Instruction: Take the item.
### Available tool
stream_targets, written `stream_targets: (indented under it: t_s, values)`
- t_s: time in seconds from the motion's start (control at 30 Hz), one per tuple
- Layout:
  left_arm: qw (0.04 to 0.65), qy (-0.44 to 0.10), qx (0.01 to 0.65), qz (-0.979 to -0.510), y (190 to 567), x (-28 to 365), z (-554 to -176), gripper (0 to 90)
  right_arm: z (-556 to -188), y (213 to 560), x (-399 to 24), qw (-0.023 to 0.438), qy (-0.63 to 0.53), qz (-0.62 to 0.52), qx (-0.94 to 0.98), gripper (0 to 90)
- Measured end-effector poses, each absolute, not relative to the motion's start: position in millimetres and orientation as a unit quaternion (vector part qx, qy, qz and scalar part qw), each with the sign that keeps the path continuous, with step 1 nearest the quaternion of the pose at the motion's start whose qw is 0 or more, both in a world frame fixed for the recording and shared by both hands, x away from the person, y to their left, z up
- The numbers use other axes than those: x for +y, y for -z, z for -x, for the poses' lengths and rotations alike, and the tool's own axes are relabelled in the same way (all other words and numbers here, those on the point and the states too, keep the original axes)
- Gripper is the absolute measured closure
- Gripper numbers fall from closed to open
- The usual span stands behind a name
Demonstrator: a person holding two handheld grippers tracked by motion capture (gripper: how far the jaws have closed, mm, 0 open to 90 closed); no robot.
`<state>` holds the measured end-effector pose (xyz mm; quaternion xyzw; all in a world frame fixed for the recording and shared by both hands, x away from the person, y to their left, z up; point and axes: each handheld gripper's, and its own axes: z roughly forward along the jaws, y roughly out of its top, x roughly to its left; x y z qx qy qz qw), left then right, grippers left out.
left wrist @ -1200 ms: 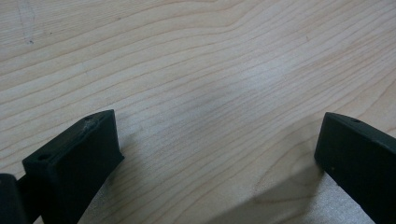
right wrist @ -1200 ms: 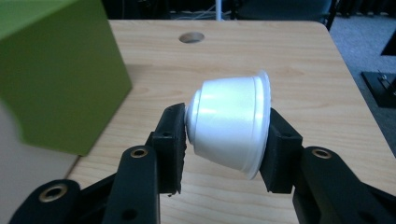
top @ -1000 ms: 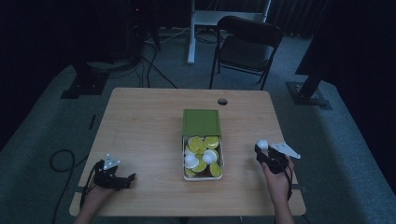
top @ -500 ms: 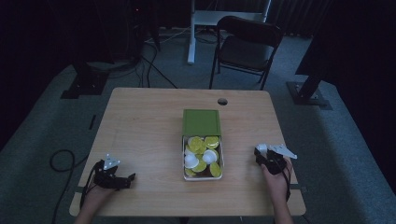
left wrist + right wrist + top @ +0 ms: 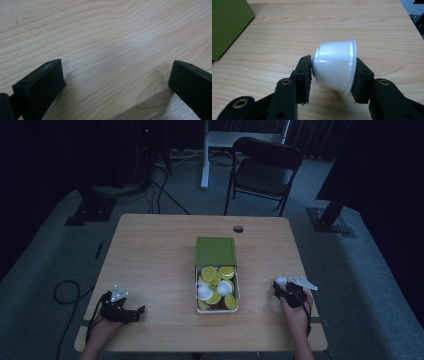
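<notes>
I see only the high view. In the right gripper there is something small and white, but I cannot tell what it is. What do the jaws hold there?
Observer: A white capsule, a small plastic cup lying on its side; the right gripper has one jaw on its narrow base and the other on its wide rim.
Operator: Is it over the box or over the table?
Observer: Over bare table; the green lid is off to one side in the right gripper view.
Operator: And the left gripper, does it hold anything?
Observer: No. In the left gripper view the left gripper has its jaws wide apart, with bare wood between them.
</notes>
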<state>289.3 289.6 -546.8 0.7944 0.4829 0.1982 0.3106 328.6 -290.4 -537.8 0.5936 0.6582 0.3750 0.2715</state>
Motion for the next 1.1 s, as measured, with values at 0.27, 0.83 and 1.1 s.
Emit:
stream_targets:
  t_s: [0.27, 0.83, 1.1]
  values:
    - [0.311, -0.198, 0.483, -0.794, 546.8, 289.6, -289.3, 0.1, -330.2, 540.8, -290.1, 0.267, -0.362, -0.602, 0.66, 56.3]
    - [0.311, -0.198, 0.483, -0.794, 546.8, 289.6, -289.3, 0.1, -329.2, 531.5, -294.7, 0.258, -0.388, -0.596, 0.654, 39.8]
    - [0.31, -0.198, 0.483, -0.795, 546.7, 289.6, -289.3, 0.1, -327.5, 519.7, -289.9, 0.265, -0.405, -0.581, 0.654, 33.1]
